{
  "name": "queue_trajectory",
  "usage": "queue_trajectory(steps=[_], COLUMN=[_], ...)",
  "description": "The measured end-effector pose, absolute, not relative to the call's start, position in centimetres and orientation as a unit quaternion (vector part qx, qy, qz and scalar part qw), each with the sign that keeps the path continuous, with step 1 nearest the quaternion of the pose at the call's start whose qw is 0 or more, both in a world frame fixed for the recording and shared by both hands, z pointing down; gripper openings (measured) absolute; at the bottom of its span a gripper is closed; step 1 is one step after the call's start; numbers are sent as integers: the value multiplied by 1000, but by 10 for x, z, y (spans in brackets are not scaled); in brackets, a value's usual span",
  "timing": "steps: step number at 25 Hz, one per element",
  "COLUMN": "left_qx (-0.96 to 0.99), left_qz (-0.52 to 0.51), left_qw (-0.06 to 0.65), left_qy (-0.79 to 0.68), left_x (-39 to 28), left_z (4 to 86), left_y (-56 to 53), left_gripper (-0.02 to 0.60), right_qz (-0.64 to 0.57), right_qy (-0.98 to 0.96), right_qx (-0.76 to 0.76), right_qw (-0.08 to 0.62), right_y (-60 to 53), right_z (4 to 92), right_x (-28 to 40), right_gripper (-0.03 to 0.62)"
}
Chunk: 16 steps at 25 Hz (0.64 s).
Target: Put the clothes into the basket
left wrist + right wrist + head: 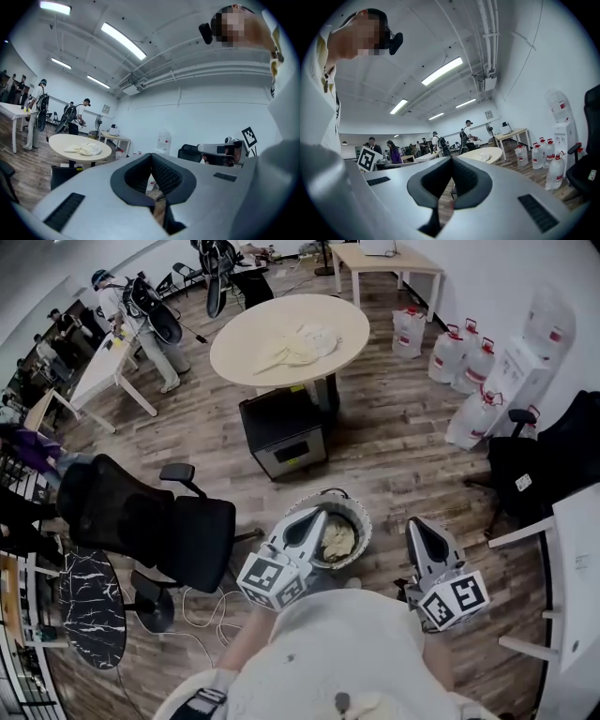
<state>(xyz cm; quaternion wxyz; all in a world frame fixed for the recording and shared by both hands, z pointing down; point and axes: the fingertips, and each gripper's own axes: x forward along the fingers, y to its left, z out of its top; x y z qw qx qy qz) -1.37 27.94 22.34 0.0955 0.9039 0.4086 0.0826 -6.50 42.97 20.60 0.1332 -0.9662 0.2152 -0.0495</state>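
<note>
Cream clothes (298, 343) lie in a heap on the round table (244, 338) across the room; the left gripper view shows the clothes (84, 149) and the right gripper view shows the clothes (483, 155) far off. A round basket (364, 518) stands on the floor just ahead of me, with a pale cloth (337, 540) in it. My left gripper (314, 516) hangs over the basket's near left rim, shut and empty (151, 154). My right gripper (418, 525) is to the right of the basket, also shut with nothing in it (451, 159).
A black cabinet (283, 432) stands between basket and table. A black office chair (155, 521) is on the left and another black chair (544, 456) on the right. Water jugs (469, 371) line the right wall. People stand at the far left.
</note>
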Motion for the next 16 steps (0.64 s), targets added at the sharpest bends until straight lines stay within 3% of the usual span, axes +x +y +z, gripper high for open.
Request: queue_trajectory(steps=[16], left_qx=[903], left_qz=[89], left_qw=[95], left_qy=[410], left_x=[-17], left_z=[228], left_y=[293], left_gripper=[20], right_qz=[-61], right_qy=[218], right_qx=[-965], right_qw=[128], right_y=[439], right_z=[212], right_x=[-68], right_gripper=[6])
